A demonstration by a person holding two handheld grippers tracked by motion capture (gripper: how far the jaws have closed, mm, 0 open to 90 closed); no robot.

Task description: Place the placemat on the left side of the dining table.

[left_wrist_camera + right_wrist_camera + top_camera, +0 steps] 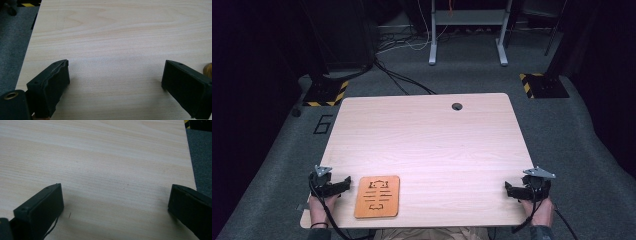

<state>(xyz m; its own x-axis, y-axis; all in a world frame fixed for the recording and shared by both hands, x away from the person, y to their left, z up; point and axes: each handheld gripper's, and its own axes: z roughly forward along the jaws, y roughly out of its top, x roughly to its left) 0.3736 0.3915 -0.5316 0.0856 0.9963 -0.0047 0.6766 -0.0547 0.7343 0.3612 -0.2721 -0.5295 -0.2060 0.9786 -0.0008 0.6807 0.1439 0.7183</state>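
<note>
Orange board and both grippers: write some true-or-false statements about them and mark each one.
1. The orange board lies flat near the table's front edge. True.
2. The left gripper is clamped on the board. False: its jaws stand wide apart over bare wood.
3. The board lies nearer the right gripper. False: it lies beside the left one.
4. The right gripper's jaws are open. True.

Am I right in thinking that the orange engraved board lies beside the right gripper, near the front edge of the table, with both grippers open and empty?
Not quite: the orange engraved board lies beside the left gripper, not the right gripper, as the high view shows. The rest holds: it sits near the front edge of the table, and both grippers are open and empty.
</note>
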